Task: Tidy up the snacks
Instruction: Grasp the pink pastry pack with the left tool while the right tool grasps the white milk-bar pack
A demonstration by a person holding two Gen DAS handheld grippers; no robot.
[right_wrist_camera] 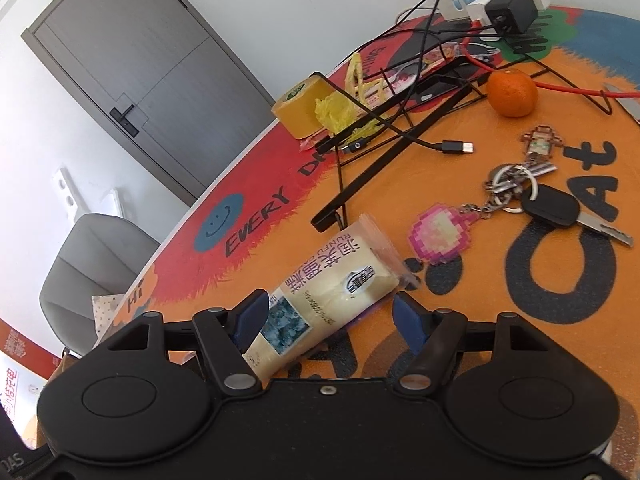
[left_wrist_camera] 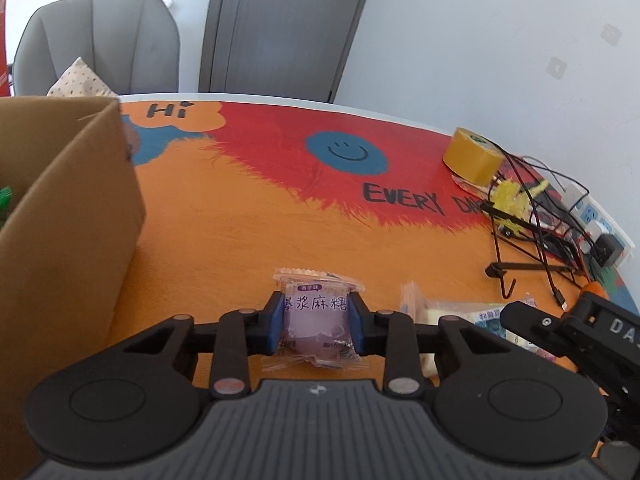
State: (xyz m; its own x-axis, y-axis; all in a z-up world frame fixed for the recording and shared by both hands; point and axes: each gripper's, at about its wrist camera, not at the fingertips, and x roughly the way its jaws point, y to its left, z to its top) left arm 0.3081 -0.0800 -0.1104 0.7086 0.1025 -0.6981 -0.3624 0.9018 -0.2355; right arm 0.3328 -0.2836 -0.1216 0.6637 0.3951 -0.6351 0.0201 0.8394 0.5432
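Note:
My left gripper (left_wrist_camera: 316, 322) is shut on a purple mochi snack packet (left_wrist_camera: 316, 320), its blue pads pressing both sides, just above the orange table mat. A cardboard box (left_wrist_camera: 68, 216) stands to its left, with something green inside. My right gripper (right_wrist_camera: 330, 318) is open around a white snack packet (right_wrist_camera: 336, 280) that lies on the mat between its blue fingers; the left pad touches it, the right pad stands apart. The same white packet (left_wrist_camera: 452, 312) shows to the right in the left wrist view, with the right gripper's body (left_wrist_camera: 580, 332) over it.
A yellow tape roll (left_wrist_camera: 472, 156), a black wire stand with cables (left_wrist_camera: 532, 232) and a power strip (left_wrist_camera: 600, 220) sit at the far right. An orange (right_wrist_camera: 512, 92), a key ring with charms (right_wrist_camera: 520, 200) and a cable plug (right_wrist_camera: 458, 147) lie beyond the right gripper. A grey chair (left_wrist_camera: 100, 40) stands behind the table.

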